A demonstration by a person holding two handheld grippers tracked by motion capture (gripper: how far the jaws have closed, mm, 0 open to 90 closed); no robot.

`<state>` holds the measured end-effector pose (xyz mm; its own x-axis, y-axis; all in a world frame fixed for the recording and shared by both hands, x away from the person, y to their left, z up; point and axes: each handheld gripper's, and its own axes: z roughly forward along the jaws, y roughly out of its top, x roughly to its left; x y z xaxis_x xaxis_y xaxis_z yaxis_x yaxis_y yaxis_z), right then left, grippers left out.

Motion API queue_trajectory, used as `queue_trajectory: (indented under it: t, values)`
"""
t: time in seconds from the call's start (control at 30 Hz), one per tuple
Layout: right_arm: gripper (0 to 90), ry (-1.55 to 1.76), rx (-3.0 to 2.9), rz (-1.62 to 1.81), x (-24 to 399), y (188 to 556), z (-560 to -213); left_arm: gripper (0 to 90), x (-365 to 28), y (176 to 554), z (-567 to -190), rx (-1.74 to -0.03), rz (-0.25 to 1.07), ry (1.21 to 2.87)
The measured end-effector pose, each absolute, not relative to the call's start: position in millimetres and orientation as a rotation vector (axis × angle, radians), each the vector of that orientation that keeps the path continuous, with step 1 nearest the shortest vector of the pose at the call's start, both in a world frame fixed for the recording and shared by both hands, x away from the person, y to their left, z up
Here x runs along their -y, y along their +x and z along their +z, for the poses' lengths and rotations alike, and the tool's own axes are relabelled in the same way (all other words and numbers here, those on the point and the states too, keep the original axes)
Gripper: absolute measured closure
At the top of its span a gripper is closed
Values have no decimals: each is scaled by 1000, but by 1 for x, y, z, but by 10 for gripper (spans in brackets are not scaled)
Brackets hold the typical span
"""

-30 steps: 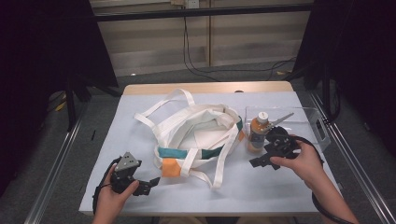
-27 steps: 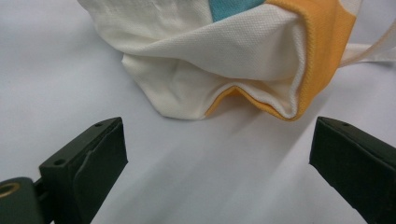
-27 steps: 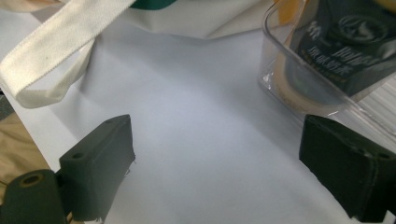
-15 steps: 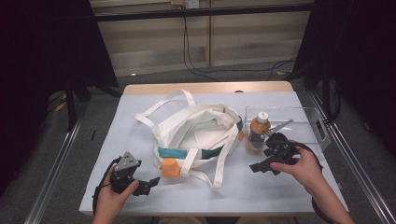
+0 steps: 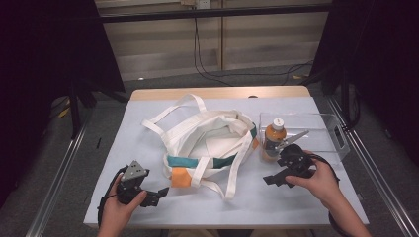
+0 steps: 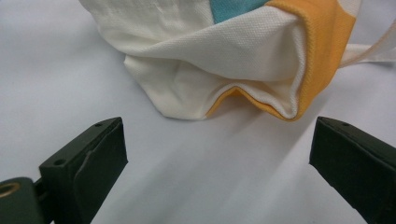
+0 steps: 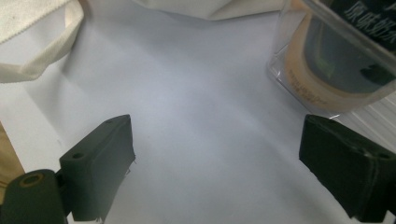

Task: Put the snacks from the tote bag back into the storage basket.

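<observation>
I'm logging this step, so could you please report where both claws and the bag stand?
Left claw open, facing white cloth tote bag. Right claw open, empty, beside orange drink bottle in clear plastic box. Nothing between.

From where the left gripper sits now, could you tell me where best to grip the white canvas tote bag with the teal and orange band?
I would take the white canvas tote bag at its folded orange corner, coming in level from the near side. That fold lifts off the pale table cover, and the left gripper, open, already faces it.
</observation>
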<state>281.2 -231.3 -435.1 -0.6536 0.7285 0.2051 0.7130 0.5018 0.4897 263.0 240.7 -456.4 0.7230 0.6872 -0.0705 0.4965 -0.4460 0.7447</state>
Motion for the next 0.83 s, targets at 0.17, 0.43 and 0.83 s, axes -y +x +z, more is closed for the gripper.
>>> queue_trajectory:
  t: [0.17, 0.43, 0.83]
  values:
    - [102, 1285, -2698, 861, 232, 280, -438, 37, -241, 263, -456, -886, 313, 2144]
    - [102, 1231, -2700, 867, 237, 276, -443, 37, -241, 264, -456, -870, 310, 2159]
    - [102, 1171, -2703, 892, 237, 275, -444, 37, -240, 264, -456, -880, 308, 2149]
